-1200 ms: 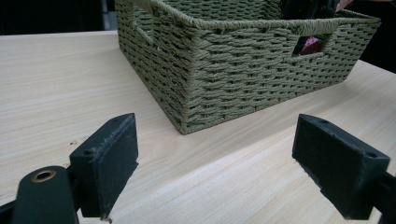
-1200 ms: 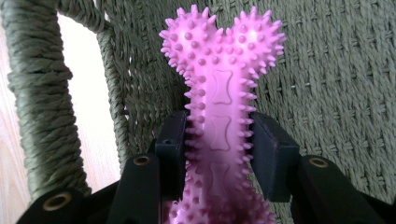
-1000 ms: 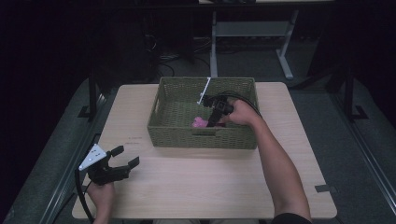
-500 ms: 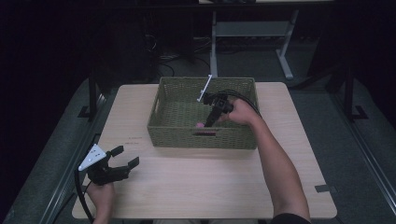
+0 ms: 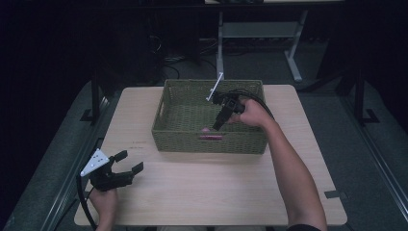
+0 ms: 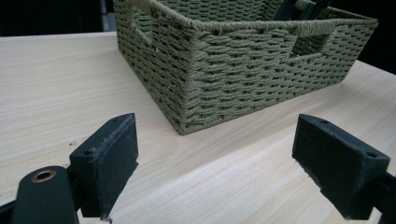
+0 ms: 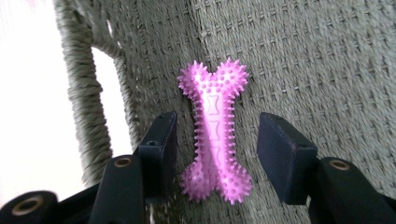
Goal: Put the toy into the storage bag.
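Pink spiky bone toy flat in basket, btwn right gripper fingers

One rectangular olive-green woven basket stands on the single pale wooden bench, and one pink spiky rubber bone-shaped toy lies inside it. Two black two-jaw grippers are present, the left gripper and the right gripper

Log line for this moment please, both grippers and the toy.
right gripper: open, jaws either side of pink spiky bone toy on basket floor | left gripper: open, above table, short of basket
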The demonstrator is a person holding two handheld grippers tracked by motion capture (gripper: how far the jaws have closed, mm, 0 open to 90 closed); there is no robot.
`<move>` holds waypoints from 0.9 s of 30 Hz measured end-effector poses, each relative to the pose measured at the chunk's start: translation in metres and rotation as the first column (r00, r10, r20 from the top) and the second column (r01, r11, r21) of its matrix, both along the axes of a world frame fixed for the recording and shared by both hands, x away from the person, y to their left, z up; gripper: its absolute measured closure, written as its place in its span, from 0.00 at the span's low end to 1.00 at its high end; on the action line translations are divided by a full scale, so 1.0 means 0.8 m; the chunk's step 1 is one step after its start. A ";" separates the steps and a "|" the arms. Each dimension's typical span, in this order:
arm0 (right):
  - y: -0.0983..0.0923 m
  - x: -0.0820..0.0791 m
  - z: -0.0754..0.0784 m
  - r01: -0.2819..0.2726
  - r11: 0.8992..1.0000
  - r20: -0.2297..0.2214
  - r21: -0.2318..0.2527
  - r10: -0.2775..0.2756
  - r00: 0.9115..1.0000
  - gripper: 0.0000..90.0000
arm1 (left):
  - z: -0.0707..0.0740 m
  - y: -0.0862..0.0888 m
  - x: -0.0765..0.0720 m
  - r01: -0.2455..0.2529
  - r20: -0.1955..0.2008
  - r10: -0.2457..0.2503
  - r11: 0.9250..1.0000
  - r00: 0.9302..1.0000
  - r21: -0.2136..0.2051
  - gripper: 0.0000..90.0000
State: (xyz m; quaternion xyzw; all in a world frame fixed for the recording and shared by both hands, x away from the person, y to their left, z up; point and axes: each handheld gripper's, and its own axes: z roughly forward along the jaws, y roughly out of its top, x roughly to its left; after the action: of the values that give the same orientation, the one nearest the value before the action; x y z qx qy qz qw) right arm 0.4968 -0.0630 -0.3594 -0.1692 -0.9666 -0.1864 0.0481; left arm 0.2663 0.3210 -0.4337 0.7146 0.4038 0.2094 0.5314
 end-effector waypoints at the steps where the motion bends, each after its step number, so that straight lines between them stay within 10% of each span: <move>1: -0.003 -0.001 0.005 0.002 1.000 0.012 0.002 -0.002 1.000 0.50 | 0.000 0.000 0.000 0.001 0.001 -0.001 1.000 1.000 0.000 0.15; 27: -0.033 -0.029 0.048 0.046 0.998 0.059 0.046 -0.048 0.997 0.38 | 0.000 -0.002 0.001 0.002 0.001 -0.002 1.000 1.000 0.005 0.15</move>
State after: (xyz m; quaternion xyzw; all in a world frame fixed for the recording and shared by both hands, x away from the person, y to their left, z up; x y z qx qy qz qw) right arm 0.4738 -0.0895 -0.3208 -0.1851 -0.9589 -0.2142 0.0184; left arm 0.2668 0.3196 -0.4339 0.7162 0.4024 0.2103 0.5301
